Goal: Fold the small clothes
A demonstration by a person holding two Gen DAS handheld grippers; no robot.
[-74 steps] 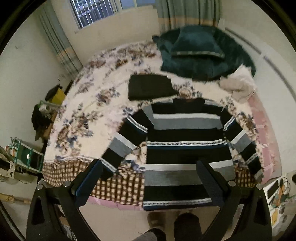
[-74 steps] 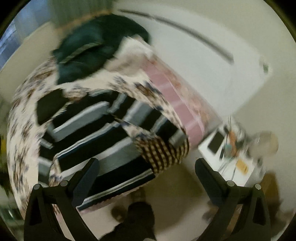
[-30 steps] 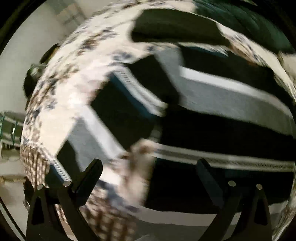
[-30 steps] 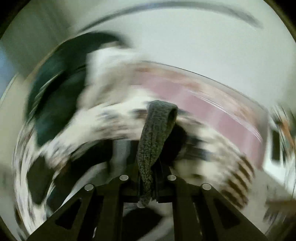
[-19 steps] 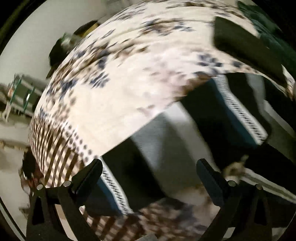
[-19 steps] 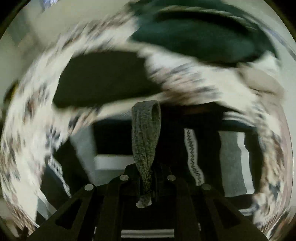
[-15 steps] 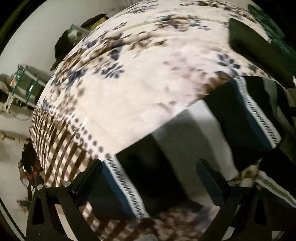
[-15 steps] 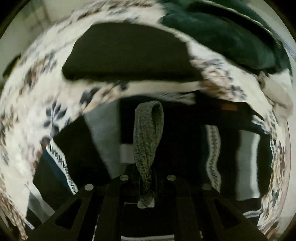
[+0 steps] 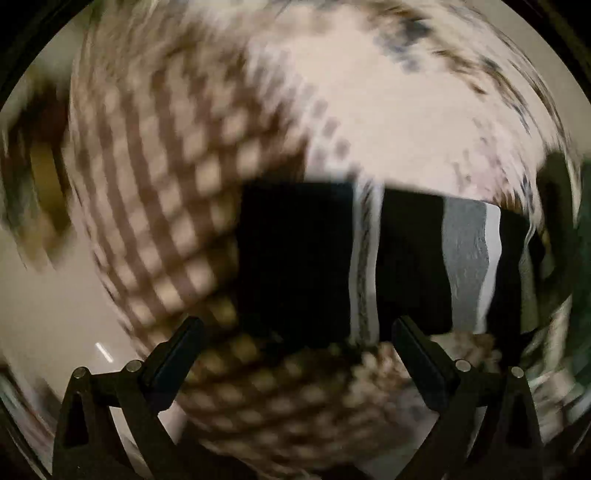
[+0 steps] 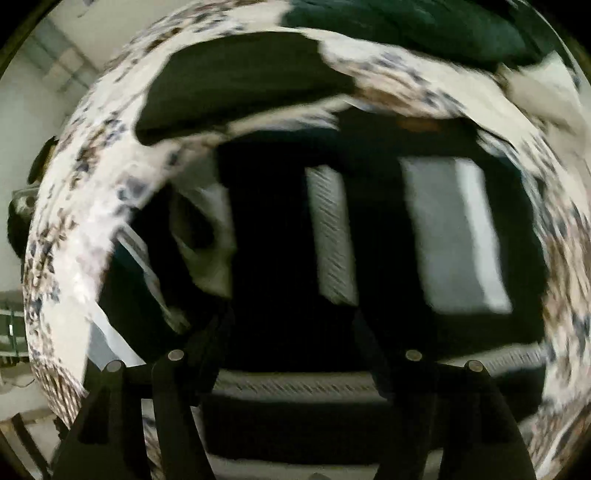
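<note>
A black, grey and white striped sweater lies flat on the floral bedspread. In the left wrist view its left sleeve stretches across the bed edge, cuff end to the left. My left gripper is open and empty, right above the sleeve's cuff end. My right gripper is open and empty over the sweater's body, where the right sleeve lies folded across. Both views are blurred.
A folded black garment lies on the bed beyond the sweater. A dark green blanket is at the head of the bed. The brown checked bed skirt and the floor show left of the sleeve.
My right gripper has opened and let go of the sleeve it carried across the sweater. My left gripper has swung down to the cuff end of the left sleeve, still open.
</note>
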